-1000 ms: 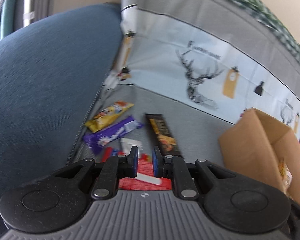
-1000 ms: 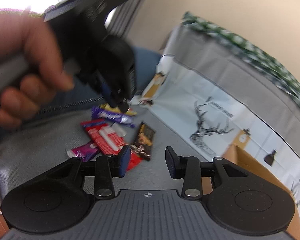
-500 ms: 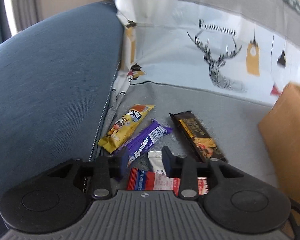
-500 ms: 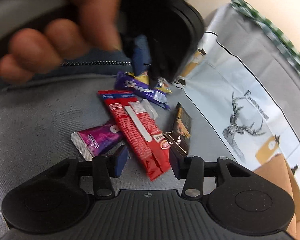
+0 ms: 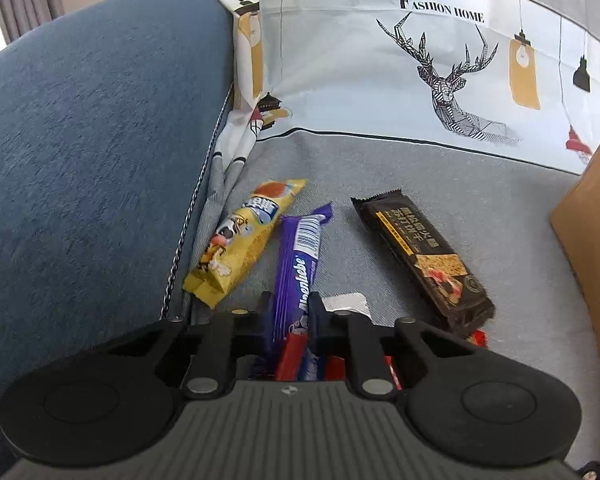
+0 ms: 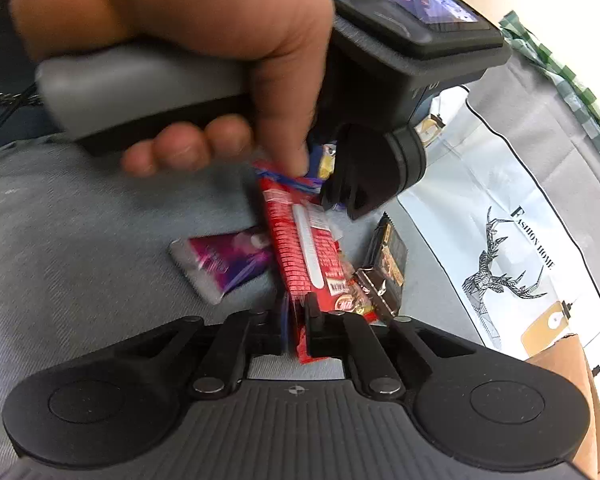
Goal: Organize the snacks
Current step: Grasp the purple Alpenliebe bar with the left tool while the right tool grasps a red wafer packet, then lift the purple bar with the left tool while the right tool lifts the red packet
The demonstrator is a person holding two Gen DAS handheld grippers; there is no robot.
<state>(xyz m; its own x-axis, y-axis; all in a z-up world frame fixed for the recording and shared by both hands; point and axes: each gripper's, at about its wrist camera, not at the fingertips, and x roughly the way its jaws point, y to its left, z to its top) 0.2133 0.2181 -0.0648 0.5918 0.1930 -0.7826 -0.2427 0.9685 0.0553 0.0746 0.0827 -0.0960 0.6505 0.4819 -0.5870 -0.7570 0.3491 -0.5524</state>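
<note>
Snacks on grey cover, left gripper (image 5: 291, 308) closing on purple bar (image 5: 298, 256), right gripper (image 6: 296, 312) pinching red pack (image 6: 304, 252).

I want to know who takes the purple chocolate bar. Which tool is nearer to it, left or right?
Left. The left tool is closing its jaws around the purple chocolate bar. The right tool is shut on the red snack pack, at that pack's end away from the bar.

Soft daylight lit both views evenly; the hand (image 6: 172, 40) was motion-blurred in the right view, and fisheye bending curved the edges.
</note>
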